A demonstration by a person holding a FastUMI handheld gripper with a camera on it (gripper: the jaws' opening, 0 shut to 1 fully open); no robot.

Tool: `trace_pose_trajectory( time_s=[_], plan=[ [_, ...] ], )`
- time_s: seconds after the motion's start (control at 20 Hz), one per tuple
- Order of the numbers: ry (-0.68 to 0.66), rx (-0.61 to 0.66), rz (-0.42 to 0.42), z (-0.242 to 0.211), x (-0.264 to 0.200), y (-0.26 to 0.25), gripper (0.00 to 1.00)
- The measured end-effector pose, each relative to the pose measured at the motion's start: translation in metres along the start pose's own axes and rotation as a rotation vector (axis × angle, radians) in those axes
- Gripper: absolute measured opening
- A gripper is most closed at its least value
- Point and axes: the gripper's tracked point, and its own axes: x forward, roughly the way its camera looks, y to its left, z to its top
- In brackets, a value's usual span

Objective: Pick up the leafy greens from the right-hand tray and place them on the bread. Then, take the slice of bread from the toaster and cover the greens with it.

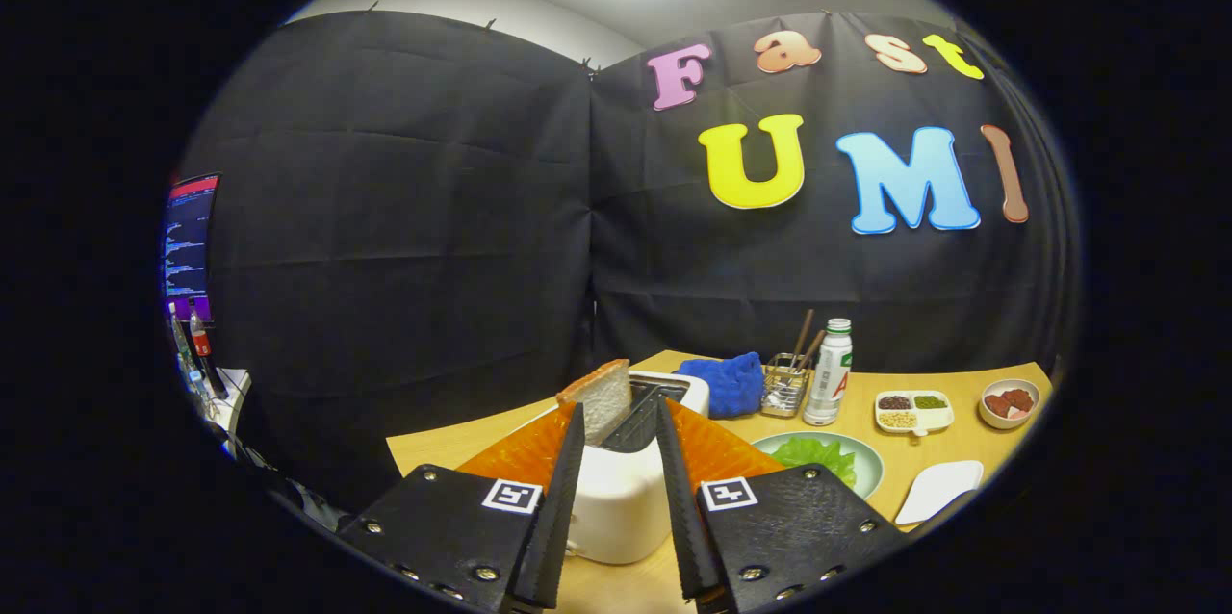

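I've got the gripper [621,489] spread wide at bottom centre, fingers either side of the toaster [626,489]; bread slice [599,397] sticks up from it, leafy greens [818,453] lower right.

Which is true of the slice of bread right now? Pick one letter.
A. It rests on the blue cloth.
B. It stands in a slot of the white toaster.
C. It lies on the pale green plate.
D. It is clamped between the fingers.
B: the tan slice of bread sticks up out of the white toaster, ahead of the open gripper, untouched by its fingers.
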Motion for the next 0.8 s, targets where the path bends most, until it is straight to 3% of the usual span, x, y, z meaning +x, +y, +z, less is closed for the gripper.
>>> trace_pose_trajectory(
  time_s=[0.2,0.8],
  plan=[
    [0.011,0.005,0.02,-0.002,0.016,0.018,0.46],
    [0.038,-0.014,-0.077,-0.022,0.052,0.036,0.46]
  ],
)
